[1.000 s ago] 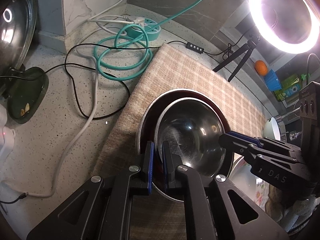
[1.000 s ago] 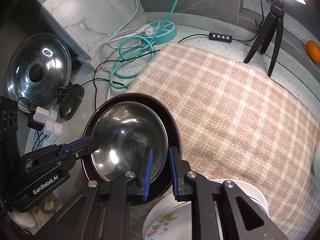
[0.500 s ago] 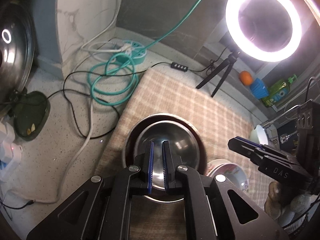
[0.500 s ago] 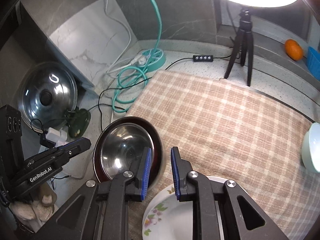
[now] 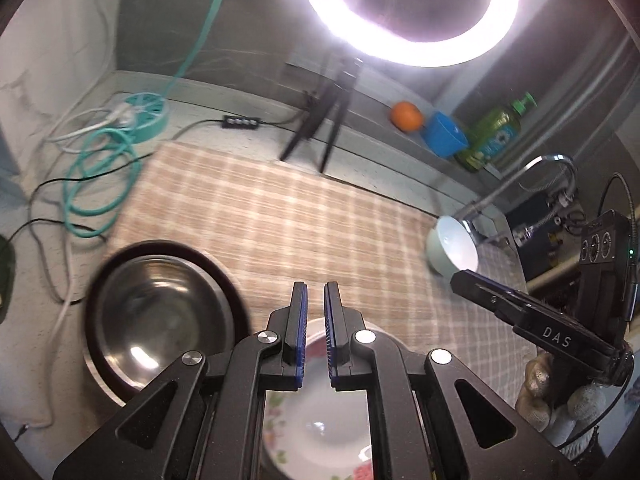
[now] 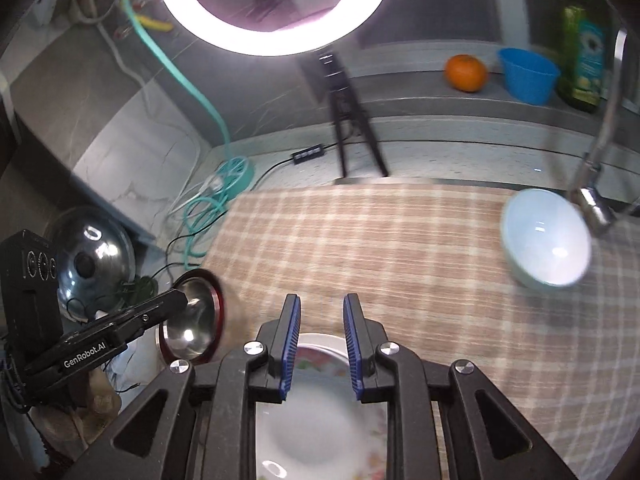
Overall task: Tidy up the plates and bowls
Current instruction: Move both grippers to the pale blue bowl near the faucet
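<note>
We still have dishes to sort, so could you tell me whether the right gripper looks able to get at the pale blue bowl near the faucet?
Probably yes. The right gripper is empty with its jaws apart, and only bare checked cloth lies between it and the pale blue bowl. The faucet crowds the bowl's far rim.

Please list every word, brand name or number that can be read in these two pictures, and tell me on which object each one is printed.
"DAS": white letters on the side of the right gripper, in the left wrist view.
"GenRobot.AI": white letters on the side of the left gripper, in the right wrist view.
Label of the green bottle on the ledge: too blurred to read.
Nothing else bears readable text.
</note>
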Tool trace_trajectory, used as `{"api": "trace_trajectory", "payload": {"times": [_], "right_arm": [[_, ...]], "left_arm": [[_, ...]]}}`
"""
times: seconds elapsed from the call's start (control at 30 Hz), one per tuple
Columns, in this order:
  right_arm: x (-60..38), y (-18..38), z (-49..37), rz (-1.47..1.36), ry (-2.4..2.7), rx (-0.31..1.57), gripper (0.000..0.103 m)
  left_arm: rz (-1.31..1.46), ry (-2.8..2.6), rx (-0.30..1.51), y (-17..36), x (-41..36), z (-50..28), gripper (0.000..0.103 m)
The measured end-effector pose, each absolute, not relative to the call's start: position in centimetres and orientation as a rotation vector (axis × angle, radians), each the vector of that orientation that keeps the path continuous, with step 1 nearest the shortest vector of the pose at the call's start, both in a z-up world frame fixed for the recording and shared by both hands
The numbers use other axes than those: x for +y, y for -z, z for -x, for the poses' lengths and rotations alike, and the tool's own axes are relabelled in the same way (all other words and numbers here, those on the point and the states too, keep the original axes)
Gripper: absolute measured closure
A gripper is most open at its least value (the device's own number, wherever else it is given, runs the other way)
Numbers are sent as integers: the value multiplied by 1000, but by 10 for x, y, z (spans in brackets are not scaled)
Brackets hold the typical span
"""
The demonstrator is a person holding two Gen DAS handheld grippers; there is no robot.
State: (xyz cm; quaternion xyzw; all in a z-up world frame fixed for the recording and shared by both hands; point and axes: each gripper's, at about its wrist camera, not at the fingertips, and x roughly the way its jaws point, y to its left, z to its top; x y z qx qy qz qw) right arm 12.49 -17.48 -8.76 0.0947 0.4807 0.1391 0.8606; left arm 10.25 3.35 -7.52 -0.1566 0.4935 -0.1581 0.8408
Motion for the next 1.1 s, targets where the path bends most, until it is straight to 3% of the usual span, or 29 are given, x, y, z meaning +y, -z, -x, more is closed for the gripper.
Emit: {"api": "trace_trajectory", "payload": {"times": [0.6, 1.1], "right_arm": [[-385, 95, -120, -401, -1, 954, 77], [-417, 132, -176, -571, -44, 1015, 77]], "left_arm": [[205, 536, 1125, 91, -129, -159, 96], [232, 553, 1282, 139, -187, -225, 95]]}}
